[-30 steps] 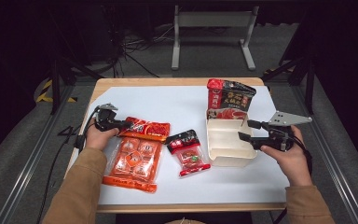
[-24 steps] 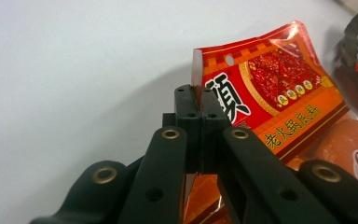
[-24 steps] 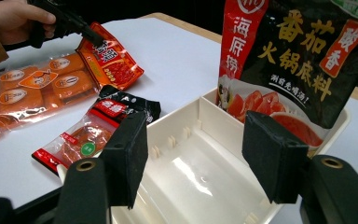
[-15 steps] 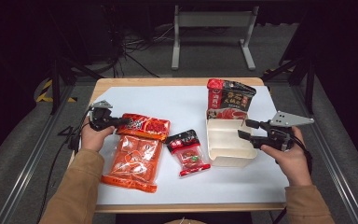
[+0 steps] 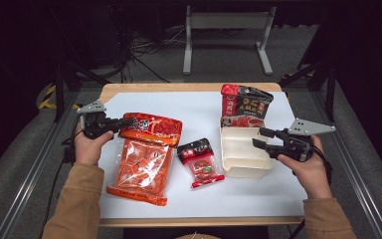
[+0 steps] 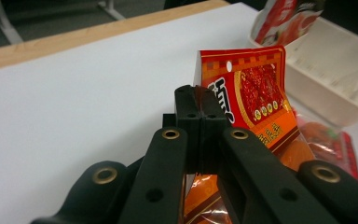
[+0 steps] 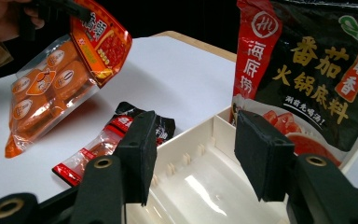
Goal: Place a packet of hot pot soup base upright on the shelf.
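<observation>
Up comes the orange pouch — a second ago it lay flat on the white table, and now its top edge is lifted while the bottom corner trails on the surface. Nearest us, the left gripper is clamped tight on the pouch's red printed header; in the left gripper view the jaws meet flush on that flat sealed strip. Good choice of hold: the header is thin and stiff, while the clear body below is soft and lumpy with separate wrapped pieces, so it sags and swings under the grip. It looks light, but the film is glossy and could slip if pinched lower down.

Over on the other side, the right gripper hovers at the white tray with nothing between its jaws; they have just been narrowing and stand partly apart. Between the two, the small red packet lies flat. Farther back, the dark soup-base bag stands upright in the tray's far end.
</observation>
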Action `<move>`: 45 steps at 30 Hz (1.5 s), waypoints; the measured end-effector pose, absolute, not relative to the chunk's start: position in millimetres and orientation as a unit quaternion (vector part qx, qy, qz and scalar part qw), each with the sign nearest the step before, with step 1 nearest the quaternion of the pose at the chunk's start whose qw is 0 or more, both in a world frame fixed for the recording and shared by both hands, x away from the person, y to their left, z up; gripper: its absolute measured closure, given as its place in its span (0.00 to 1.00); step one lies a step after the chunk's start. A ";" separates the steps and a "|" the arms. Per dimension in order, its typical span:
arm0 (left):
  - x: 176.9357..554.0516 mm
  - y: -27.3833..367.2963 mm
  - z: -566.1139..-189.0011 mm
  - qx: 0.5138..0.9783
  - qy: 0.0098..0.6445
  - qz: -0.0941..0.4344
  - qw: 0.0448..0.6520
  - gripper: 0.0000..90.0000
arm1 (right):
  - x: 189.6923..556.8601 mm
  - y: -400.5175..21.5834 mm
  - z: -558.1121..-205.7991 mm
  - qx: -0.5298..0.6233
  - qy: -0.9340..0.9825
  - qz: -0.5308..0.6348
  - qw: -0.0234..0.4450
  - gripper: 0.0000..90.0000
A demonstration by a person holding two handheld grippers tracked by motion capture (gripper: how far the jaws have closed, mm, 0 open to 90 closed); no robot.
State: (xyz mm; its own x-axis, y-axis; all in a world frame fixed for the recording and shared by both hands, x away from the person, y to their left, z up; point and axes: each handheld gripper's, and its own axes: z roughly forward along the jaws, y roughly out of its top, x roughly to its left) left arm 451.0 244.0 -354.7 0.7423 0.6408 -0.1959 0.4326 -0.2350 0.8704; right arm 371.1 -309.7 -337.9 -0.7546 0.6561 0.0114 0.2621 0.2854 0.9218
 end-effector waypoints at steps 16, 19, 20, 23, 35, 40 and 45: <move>417.8 247.5 -320.5 0.767 0.322 0.099 0.546 1.00 | 365.2 -307.1 -332.1 0.295 0.768 0.542 0.174 0.54; 412.2 247.7 -314.5 0.765 0.314 0.095 0.554 1.00 | 364.1 -305.9 -330.7 0.294 0.764 0.548 0.170 0.55; 410.3 247.7 -313.2 0.763 0.313 0.094 0.558 1.00 | 363.8 -305.5 -330.0 0.293 0.764 0.549 0.171 0.55; 407.2 247.5 -311.0 0.761 0.308 0.098 0.562 1.00 | 362.8 -303.6 -328.6 0.292 0.763 0.551 0.168 0.56; 382.0 247.4 -287.4 0.772 0.261 0.118 0.567 1.00 | 359.5 -284.8 -323.7 0.273 0.774 0.551 0.152 0.58; 370.9 247.0 -277.6 0.775 0.231 0.124 0.575 1.00 | 356.4 -274.1 -320.3 0.257 0.779 0.552 0.148 0.58; 360.2 244.4 -269.7 0.774 0.216 0.132 0.580 1.00 | 354.6 -264.3 -312.7 0.238 0.781 0.557 0.153 0.54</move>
State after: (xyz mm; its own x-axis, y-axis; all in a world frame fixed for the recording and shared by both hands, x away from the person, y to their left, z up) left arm 360.2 244.4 -269.7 0.8719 0.4874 -0.0468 0.1820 -0.2337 0.9551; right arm 354.6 -264.3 -312.7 -0.8393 0.5430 0.0260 0.2014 0.2662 0.9427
